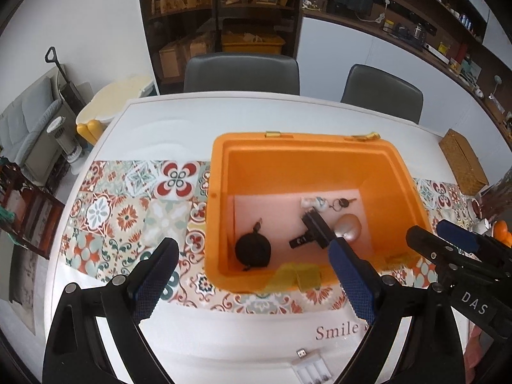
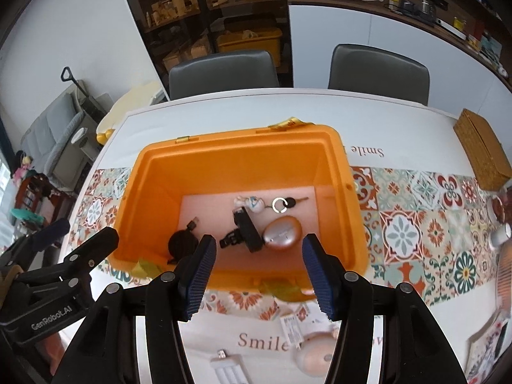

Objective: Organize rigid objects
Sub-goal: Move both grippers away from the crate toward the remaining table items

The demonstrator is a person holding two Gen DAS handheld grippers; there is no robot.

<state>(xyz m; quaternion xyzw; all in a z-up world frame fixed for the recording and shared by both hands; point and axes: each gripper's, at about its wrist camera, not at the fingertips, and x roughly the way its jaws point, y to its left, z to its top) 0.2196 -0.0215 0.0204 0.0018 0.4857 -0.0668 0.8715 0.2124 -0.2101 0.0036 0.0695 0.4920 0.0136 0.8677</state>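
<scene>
An open orange bin (image 1: 220, 204) (image 2: 348, 224) stands on the table. Inside lie a round black cable reel (image 1: 252, 249) (image 2: 182, 243), a black clip-like tool (image 1: 315, 230) (image 2: 246, 232), a silver oval case (image 1: 348, 228) (image 2: 282, 233), a small white figurine (image 1: 315, 203) (image 2: 251, 204) and a key on a ring (image 1: 342, 203) (image 2: 284, 204). My left gripper (image 1: 252, 275) is open and empty above the bin's near edge. My right gripper (image 2: 259, 268) is open and empty, also over the near edge; it also shows in the left wrist view (image 1: 448, 240).
A white battery holder (image 1: 312, 372) (image 2: 228, 369) and small USB dongle (image 1: 300, 353) (image 2: 221, 354) lie on the table near me, with a round pinkish item (image 2: 315, 355) and tag. A wicker box (image 1: 464, 161) (image 2: 483, 150) sits at the right. Two chairs stand behind the table.
</scene>
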